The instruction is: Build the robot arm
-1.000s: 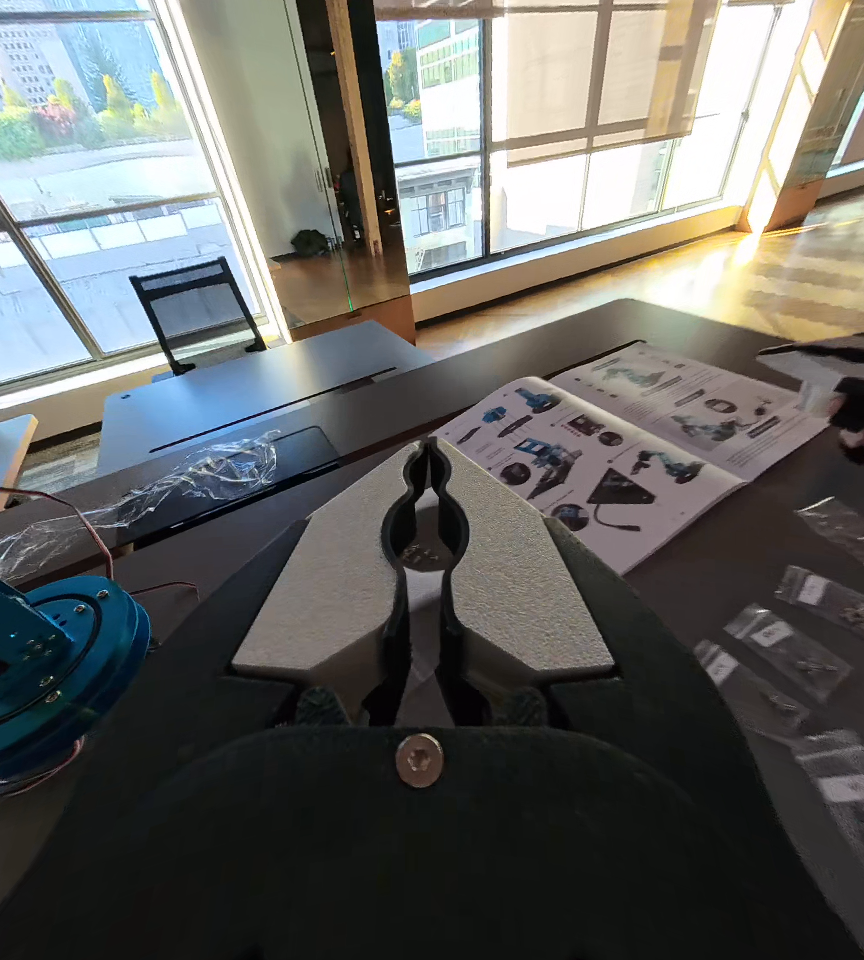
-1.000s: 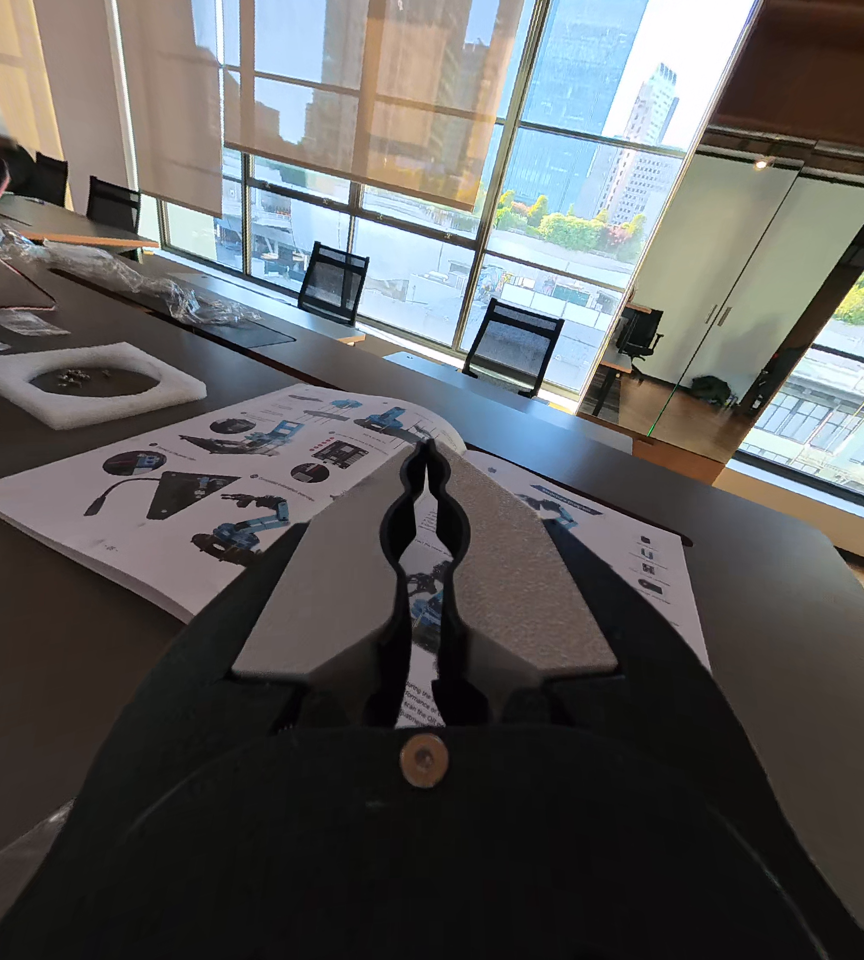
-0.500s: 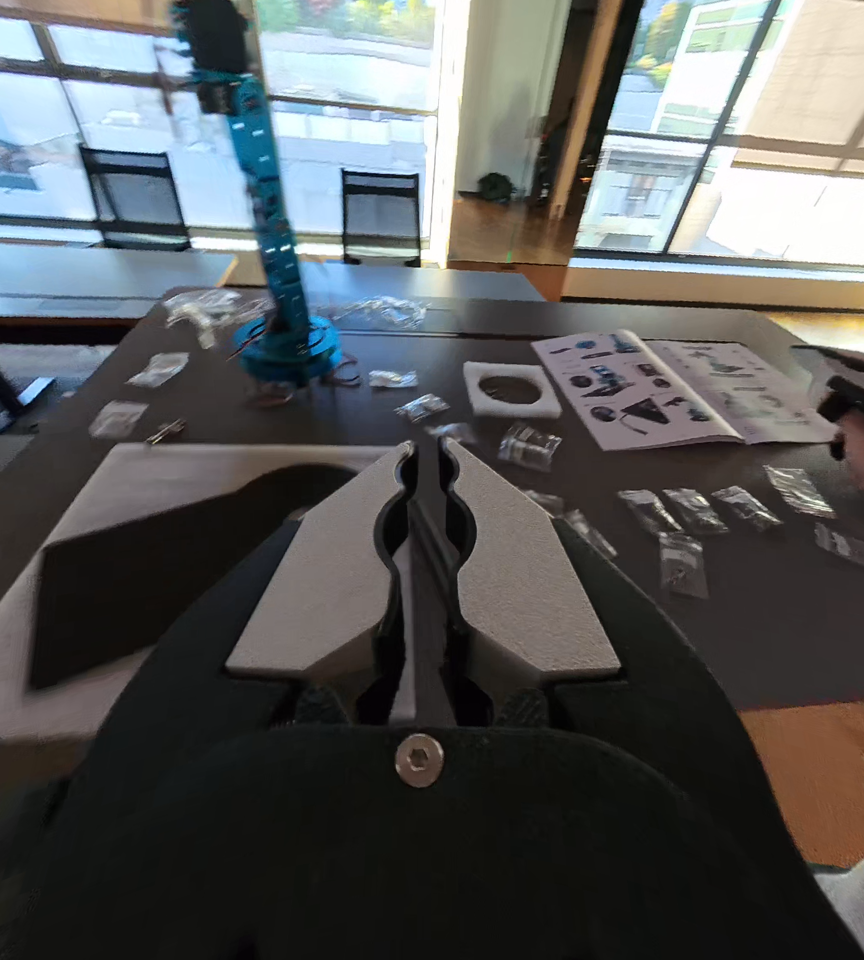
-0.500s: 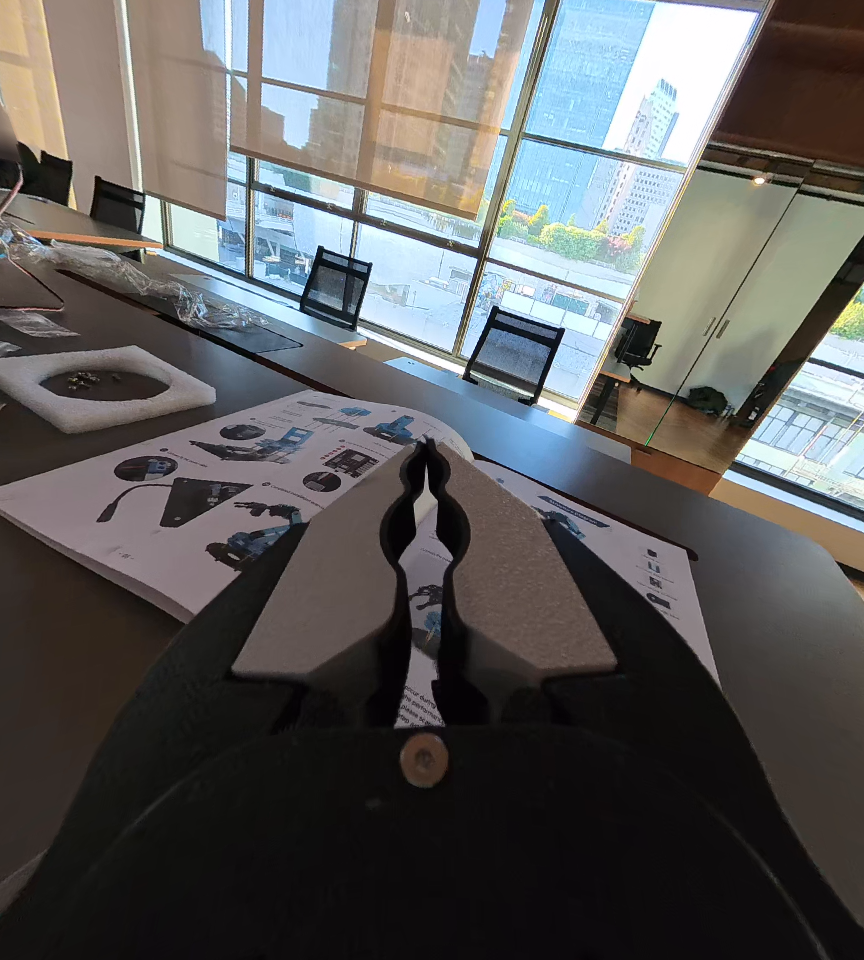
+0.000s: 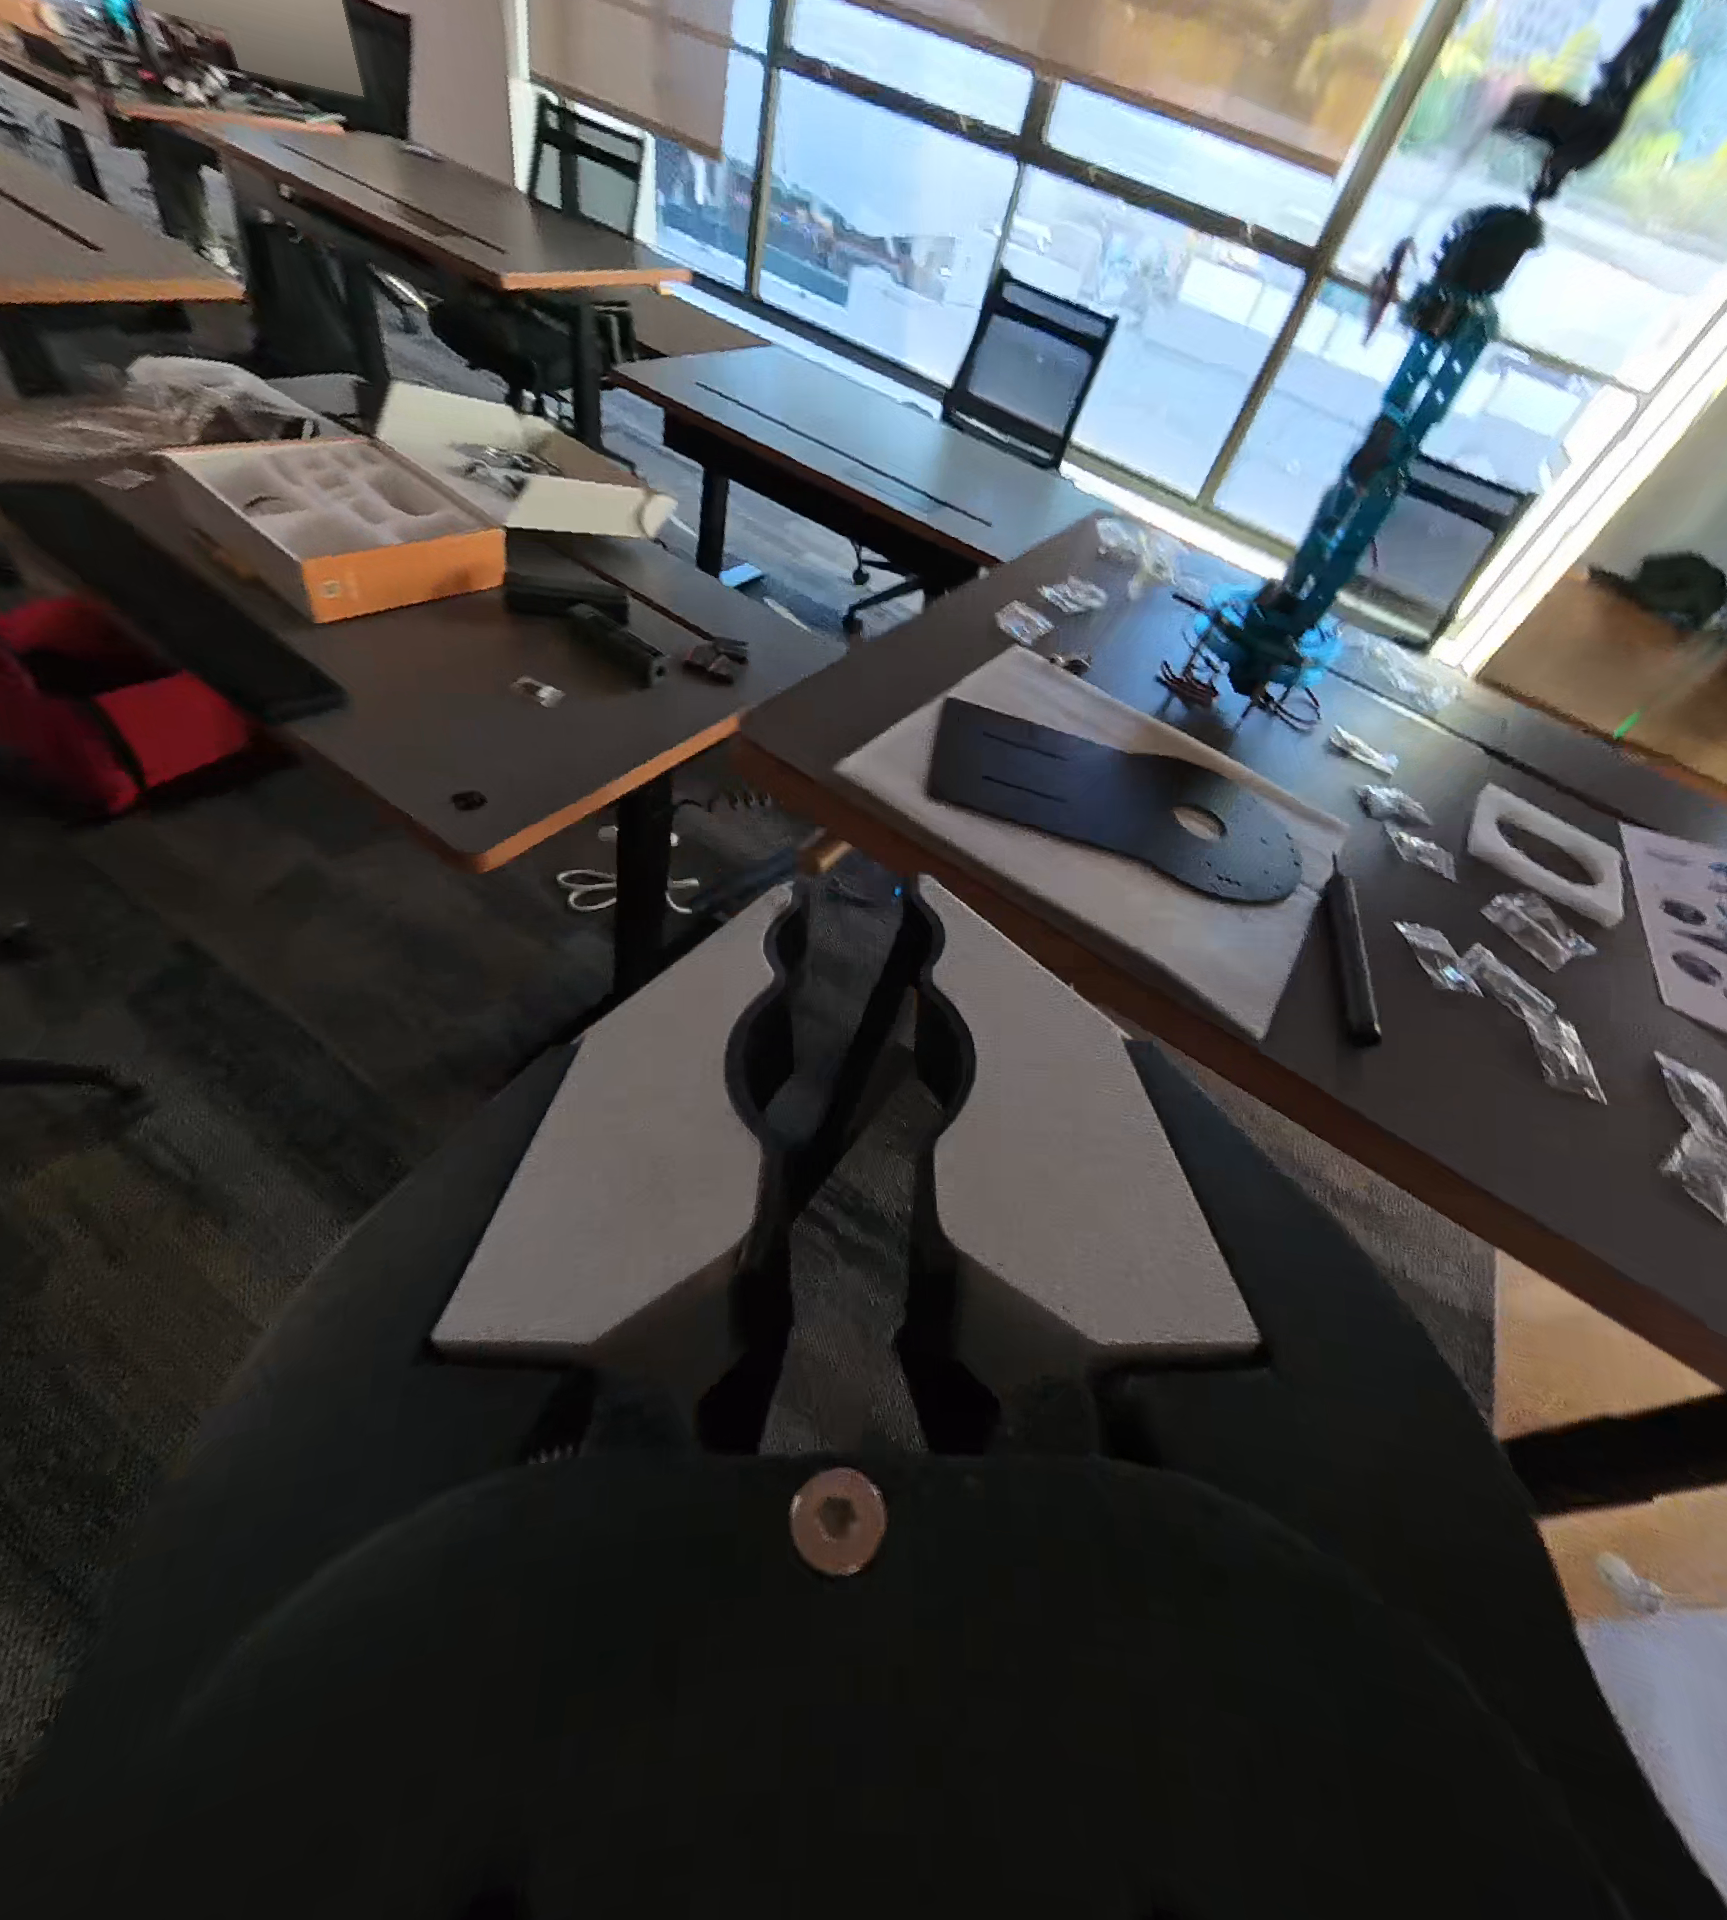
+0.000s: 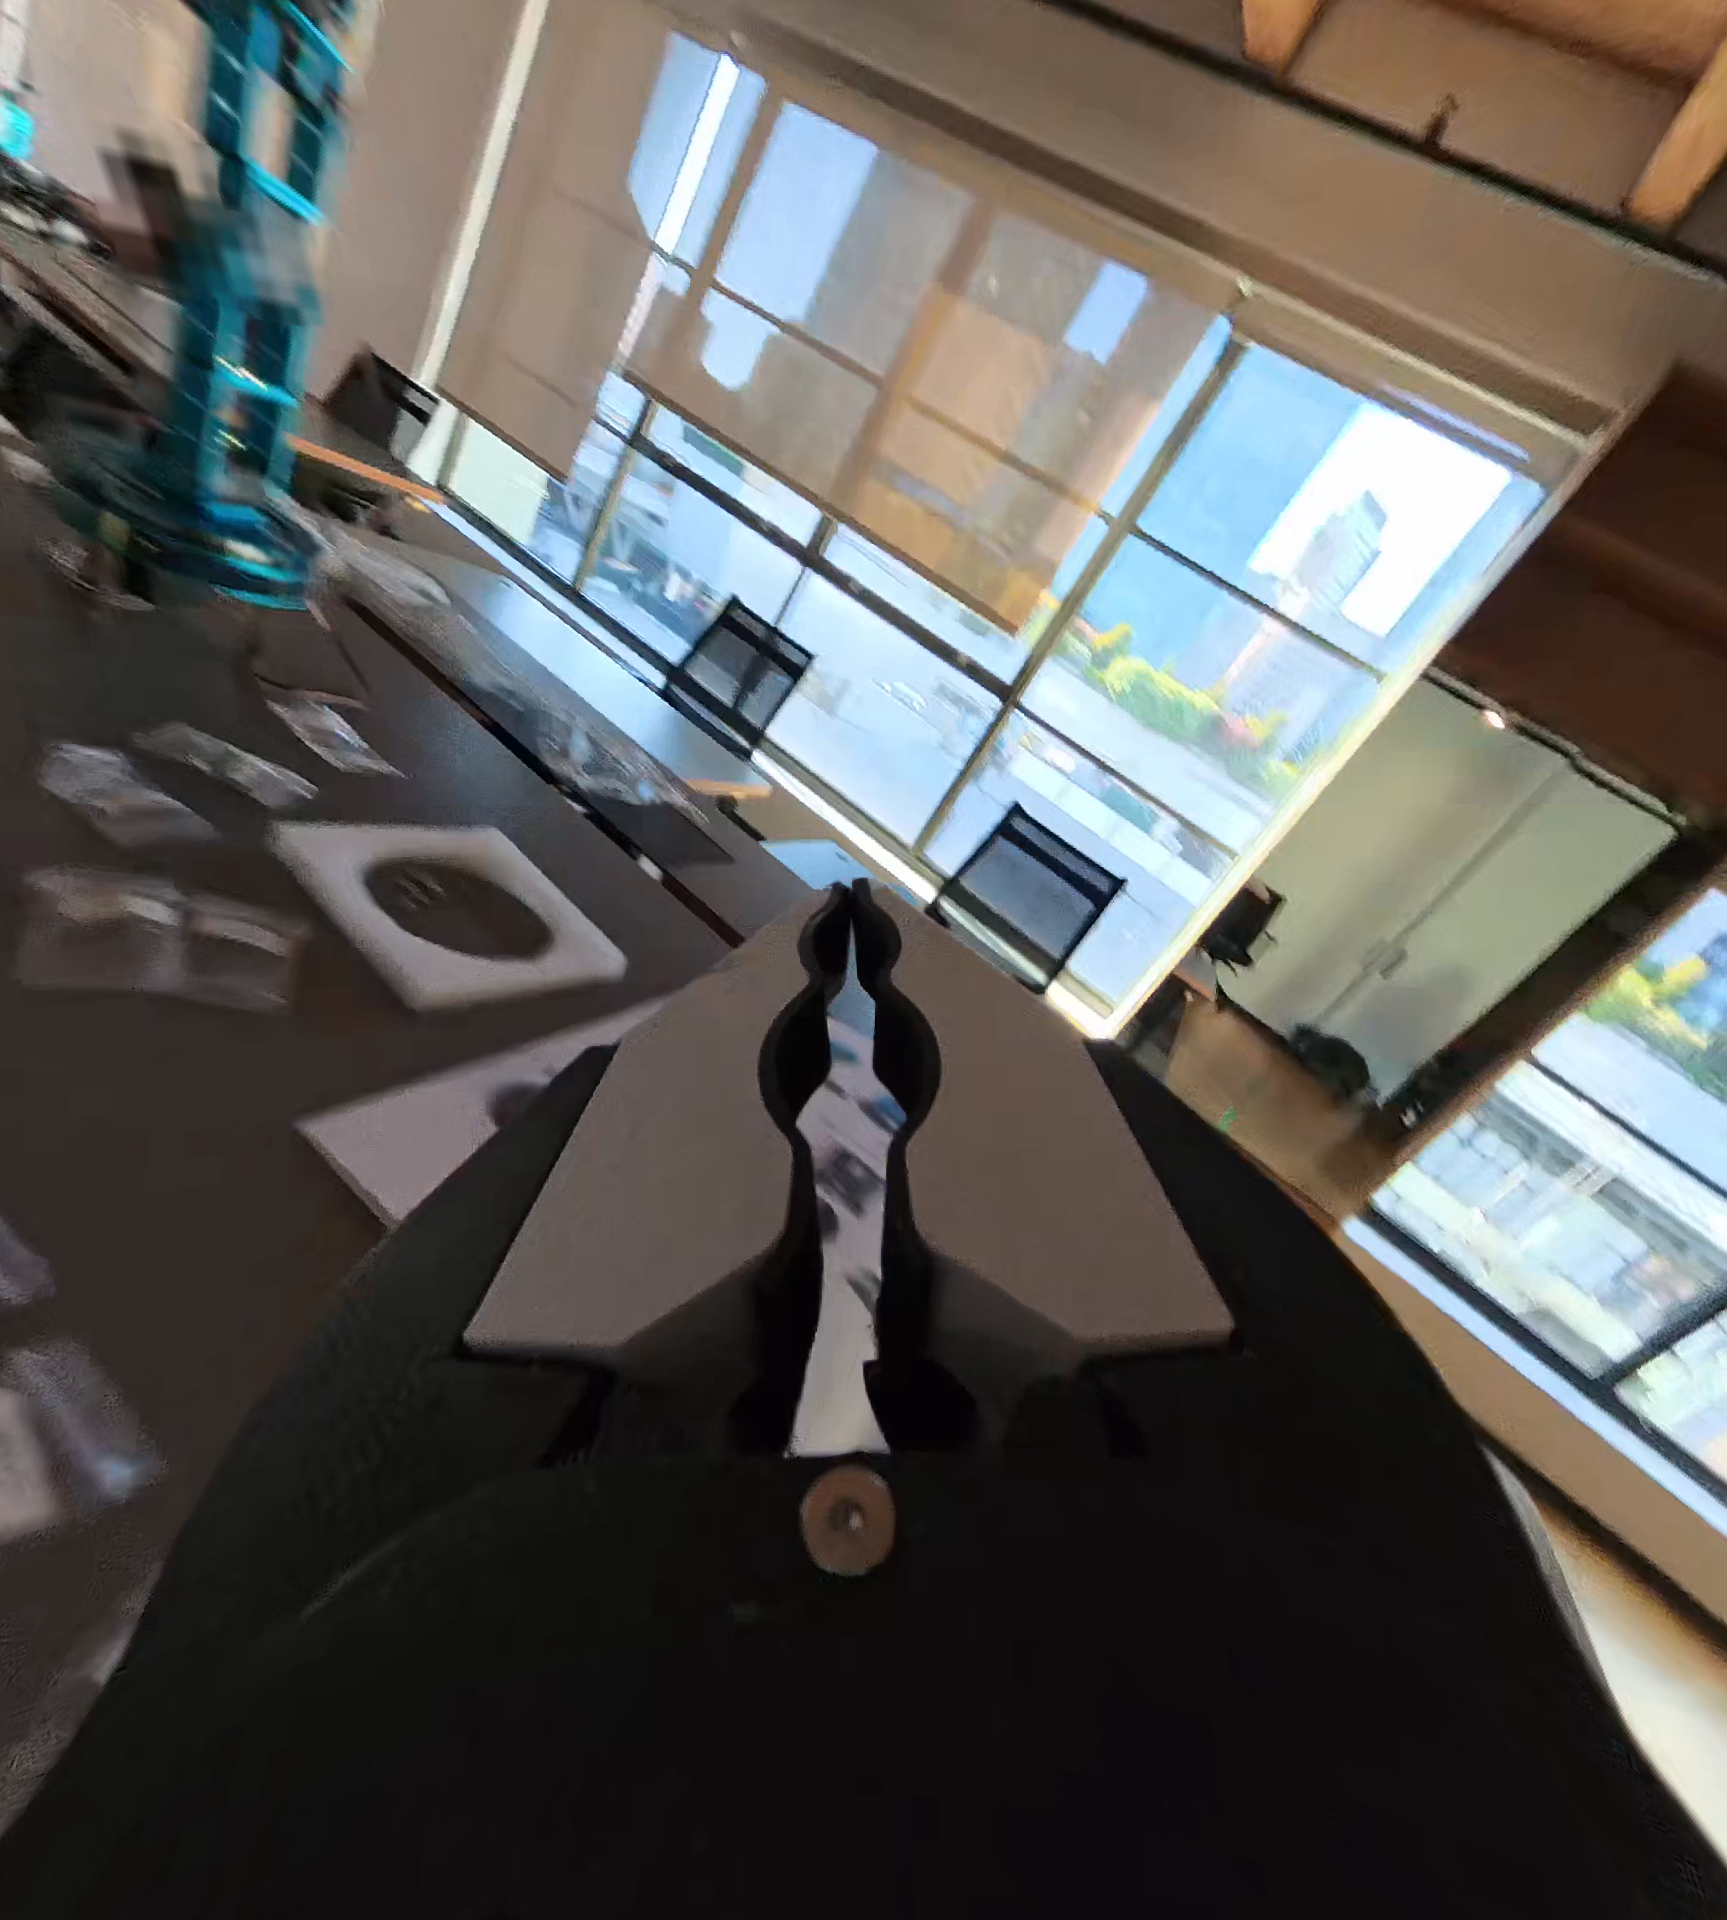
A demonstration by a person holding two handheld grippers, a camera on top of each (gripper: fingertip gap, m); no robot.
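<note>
My left gripper [image 5: 857, 899] hangs off the near-left edge of the dark table [image 5: 1410, 1143], above carpet, its jaws slightly apart and empty. Nearest it on the table is a grey foam sheet [image 5: 1129, 935] bearing a black metal plate [image 5: 1119, 810], with a black rod-like tool [image 5: 1352, 956] beside it. Beyond stand a blue robot arm [image 5: 1358, 499], small plastic bags [image 5: 1534, 997], a white foam frame [image 5: 1493, 831] and an open booklet [image 5: 1721, 935]. My right gripper [image 6: 854, 896] is shut and empty, tilted above the booklet [image 6: 423, 1132]. The blurred blue arm [image 6: 235, 343], foam frame [image 6: 423, 982] and bags [image 6: 163, 935] lie to its left.
A second desk at the left carries an orange-sided box [image 5: 339, 530] and small black parts. A red bag [image 5: 90, 707] lies below it. Black chairs [image 5: 1025, 364] stand by large windows. Table legs and cables [image 5: 630, 883] sit just past my left fingertips. About 75 cm separates my left fingertips from my right.
My left gripper pulled back off the table and swung left, and its jaws parted a little. My right gripper lifted and rolled, tilting its view, and stayed shut.
</note>
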